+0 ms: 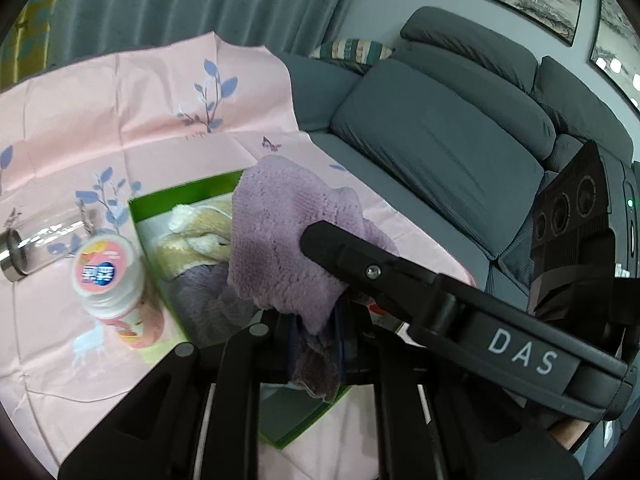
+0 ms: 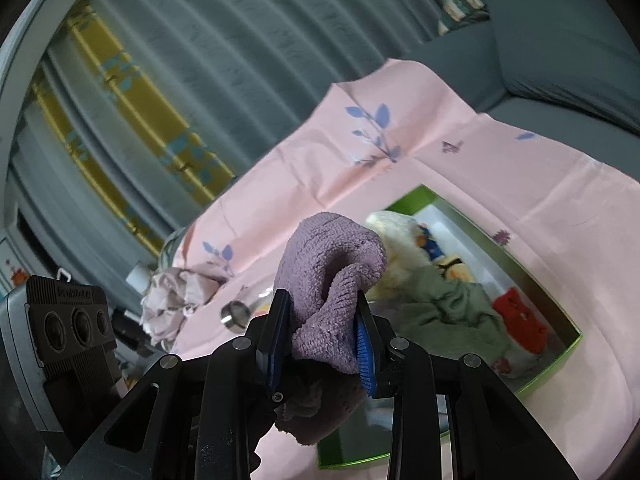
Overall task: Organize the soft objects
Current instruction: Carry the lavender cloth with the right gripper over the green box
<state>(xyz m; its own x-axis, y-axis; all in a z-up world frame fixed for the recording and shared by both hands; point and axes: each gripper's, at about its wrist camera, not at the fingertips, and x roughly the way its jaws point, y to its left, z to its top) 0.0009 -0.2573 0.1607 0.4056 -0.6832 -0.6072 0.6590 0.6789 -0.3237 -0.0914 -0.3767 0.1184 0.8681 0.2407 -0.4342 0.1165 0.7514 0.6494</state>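
Both tongs pinch one purple towel (image 1: 280,248): the left gripper (image 1: 316,344) is pressed nearly together on a low edge, the right gripper (image 2: 320,332) clamps a thick fold. The towel hangs over the near end of the green box (image 2: 560,320).

In the box: a cream plush (image 2: 394,232), olive cloth (image 2: 448,308) and a red item (image 2: 518,312).

Beside the box's left wall: a pink-lidded jar (image 1: 106,272) just beside it, and a glass bottle (image 1: 44,240) lying farther out.

The pink cloth (image 1: 120,128) is bare toward its far edge; grey sofa cushions (image 1: 440,148) lie beyond its right edge.
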